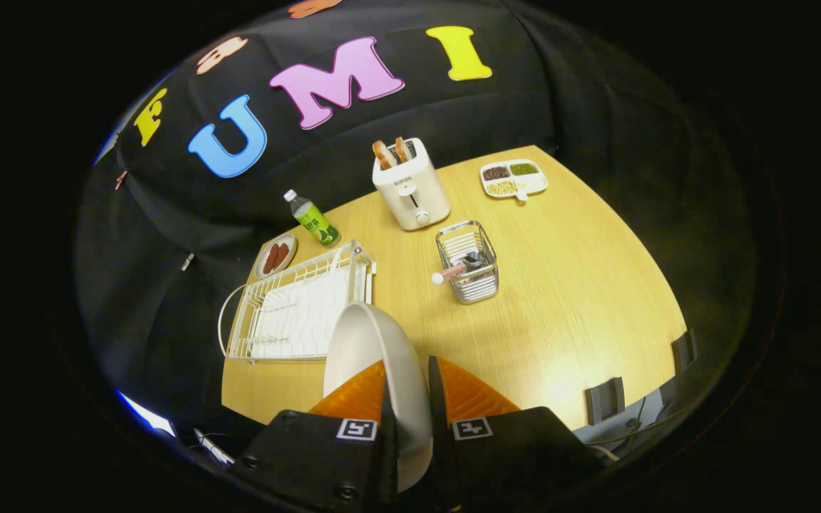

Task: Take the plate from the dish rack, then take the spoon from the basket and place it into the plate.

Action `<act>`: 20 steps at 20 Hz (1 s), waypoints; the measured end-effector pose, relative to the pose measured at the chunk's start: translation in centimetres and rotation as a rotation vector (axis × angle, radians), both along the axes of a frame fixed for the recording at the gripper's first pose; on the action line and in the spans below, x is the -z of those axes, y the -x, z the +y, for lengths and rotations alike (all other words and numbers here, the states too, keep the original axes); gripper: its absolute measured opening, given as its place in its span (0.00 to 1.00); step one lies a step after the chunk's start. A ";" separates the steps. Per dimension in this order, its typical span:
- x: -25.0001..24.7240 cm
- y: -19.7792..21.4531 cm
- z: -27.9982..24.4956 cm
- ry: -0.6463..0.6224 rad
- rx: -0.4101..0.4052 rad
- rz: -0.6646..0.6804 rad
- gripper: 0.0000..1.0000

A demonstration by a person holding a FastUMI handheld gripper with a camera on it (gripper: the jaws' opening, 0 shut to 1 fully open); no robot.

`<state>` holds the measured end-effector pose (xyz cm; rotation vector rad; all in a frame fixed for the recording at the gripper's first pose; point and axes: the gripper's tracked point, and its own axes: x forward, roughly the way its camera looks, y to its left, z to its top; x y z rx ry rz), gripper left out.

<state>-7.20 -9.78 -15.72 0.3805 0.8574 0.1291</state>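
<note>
Gripping the plate (375, 356) by its rim, the claw (410, 388) is clamped on it, one finger on each side of the thin edge. The plate stands on its edge between the fingers, tilted a little, and it is held in the air above the wooden surface (560, 299). Just behind the plate, on the left side, the white wire rack (296, 306) lies on the surface with no dishes in it. Beyond the fingers, near the middle of the surface, stands a small wire basket (467, 262). The spoon (447, 273) is inside this basket, and its handle with a round white end sticks out over the basket's left rim. Farther back stands a toaster (410, 184) with two slices of bread in its slots. To the left of the toaster a bottle (313, 218) with a green label stands near the back edge, and beside it is a small dish (276, 255) with some red-brown food. At the far right corner lies a tray (514, 178) with several compartments that hold grains or beans of different colours.
</note>
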 end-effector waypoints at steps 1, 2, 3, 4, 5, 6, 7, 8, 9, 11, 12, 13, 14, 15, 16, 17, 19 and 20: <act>1.1 -0.3 -0.6 -0.011 -0.011 0.009 0.23; 2.1 -0.6 -0.9 -0.020 -0.025 0.021 0.23; 3.4 -1.0 -1.3 -0.026 -0.039 0.035 0.23; 4.7 -1.6 -1.5 -0.032 -0.057 0.048 0.23; 5.9 -2.2 -1.6 -0.034 -0.077 0.059 0.23; 7.2 -2.8 -1.8 -0.036 -0.091 0.076 0.23; 8.3 -3.3 -1.9 -0.042 -0.106 0.092 0.23; 9.4 -3.7 -1.9 -0.050 -0.125 0.105 0.23; 10.4 -4.0 -1.8 -0.055 -0.142 0.117 0.23; 11.5 -4.4 -1.8 -0.079 -0.181 0.140 0.24; 12.9 -4.8 -0.9 -0.106 -0.185 0.152 0.24; 13.4 -4.9 -0.7 -0.128 -0.187 0.165 0.24; 13.8 -5.0 -0.9 -0.127 -0.192 0.173 0.25; 14.5 -5.1 -1.4 -0.099 -0.202 0.170 0.27; 15.2 -5.3 -1.9 -0.073 -0.214 0.167 0.29; 15.7 -5.5 -2.1 -0.060 -0.219 0.171 0.30; 16.0 -5.5 -2.7 -0.031 -0.232 0.154 0.31; 15.9 -5.6 -2.7 -0.024 -0.241 0.138 0.32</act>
